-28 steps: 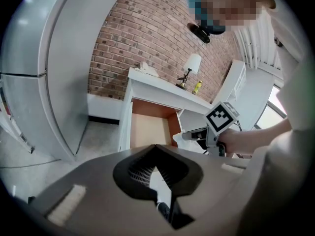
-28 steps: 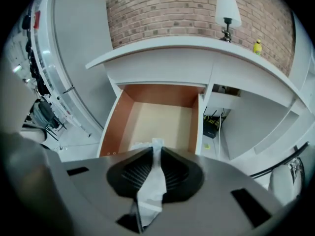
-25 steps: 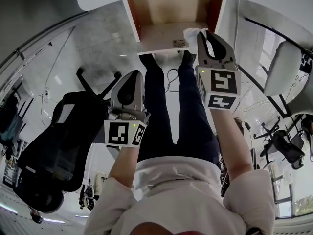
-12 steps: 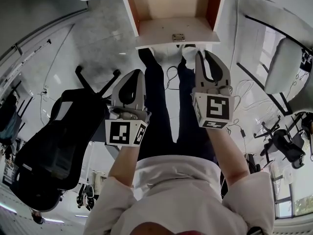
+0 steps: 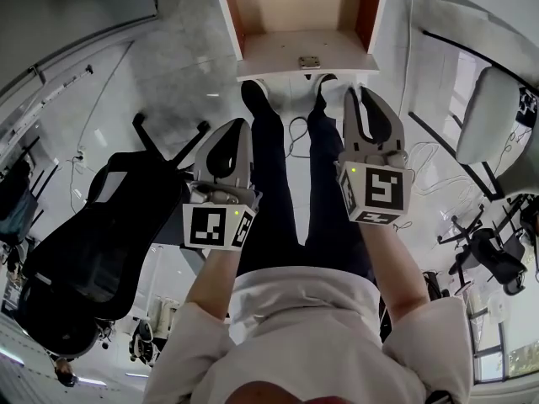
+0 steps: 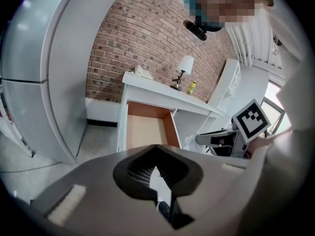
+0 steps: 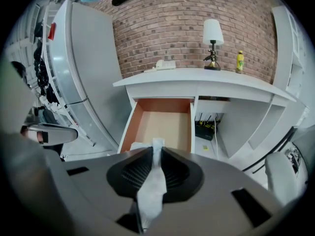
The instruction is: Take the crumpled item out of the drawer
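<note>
Since a second ago, my right gripper (image 5: 355, 95) had come back from the drawer (image 5: 299, 15) toward me, and it brought the crumpled item (image 7: 153, 181) along. That white wad sat squeezed between the right jaws, which were almost closed on it, so it could not drop. It was out of the drawer now, held in the air on my side of the drawer's front. The drawer stood open at 12 o'clock in the head view, and I saw nothing else on its bare bottom. The right gripper was at 1 o'clock, just below it. My left gripper (image 5: 238, 129) waited at 10 o'clock, jaws together on nothing. I think it hung back to keep out of the way. I judged the taking-out nearly done.
</note>
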The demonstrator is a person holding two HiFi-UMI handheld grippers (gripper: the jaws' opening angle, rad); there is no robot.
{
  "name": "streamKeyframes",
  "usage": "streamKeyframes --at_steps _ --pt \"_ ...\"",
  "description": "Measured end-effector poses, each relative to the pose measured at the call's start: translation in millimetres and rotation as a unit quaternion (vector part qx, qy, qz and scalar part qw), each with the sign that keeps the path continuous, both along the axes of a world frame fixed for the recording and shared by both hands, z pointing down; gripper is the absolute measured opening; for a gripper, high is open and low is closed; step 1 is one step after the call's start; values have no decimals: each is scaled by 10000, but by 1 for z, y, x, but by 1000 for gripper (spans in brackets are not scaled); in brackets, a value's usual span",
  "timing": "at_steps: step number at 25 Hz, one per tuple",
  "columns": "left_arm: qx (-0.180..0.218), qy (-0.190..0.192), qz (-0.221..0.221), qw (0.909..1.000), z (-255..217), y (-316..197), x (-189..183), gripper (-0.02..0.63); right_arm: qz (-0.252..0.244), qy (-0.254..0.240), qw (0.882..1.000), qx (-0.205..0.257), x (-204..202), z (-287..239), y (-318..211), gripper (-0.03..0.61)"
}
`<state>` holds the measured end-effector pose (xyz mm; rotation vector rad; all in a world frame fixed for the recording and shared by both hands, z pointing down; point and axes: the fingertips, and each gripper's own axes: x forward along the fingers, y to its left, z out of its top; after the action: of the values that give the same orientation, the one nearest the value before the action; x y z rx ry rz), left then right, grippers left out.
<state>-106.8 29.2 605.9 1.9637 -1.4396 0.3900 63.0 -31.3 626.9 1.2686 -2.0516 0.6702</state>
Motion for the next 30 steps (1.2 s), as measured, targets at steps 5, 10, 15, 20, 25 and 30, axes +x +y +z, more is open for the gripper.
streamKeyframes --at_steps 5,10,15,20,25,30 --pt "92 -73 27 9999 -17 0 1 8 87 -88 9999 87 4 -20 4 61" --pt "379 -259 39 9989 -52 -6 -5 8 131 -207 9993 295 6 -51 4 61" --pt "535 -357 -127 9978 -93 -2 -14 8 4 -469 9969 632 3 -99 7 61" --pt "792 -370 -131 9961 -138 5 -12 8 -37 -657 9937 906 1 -153 7 61" --pt "1264 -455 -129 9908 -200 0 -9 8 -104 -774 9896 1211 4 -209 2 61" --pt "1653 -598 -138 9843 -253 -14 -19 8 -153 -805 9844 1556 3 -264 -13 60"
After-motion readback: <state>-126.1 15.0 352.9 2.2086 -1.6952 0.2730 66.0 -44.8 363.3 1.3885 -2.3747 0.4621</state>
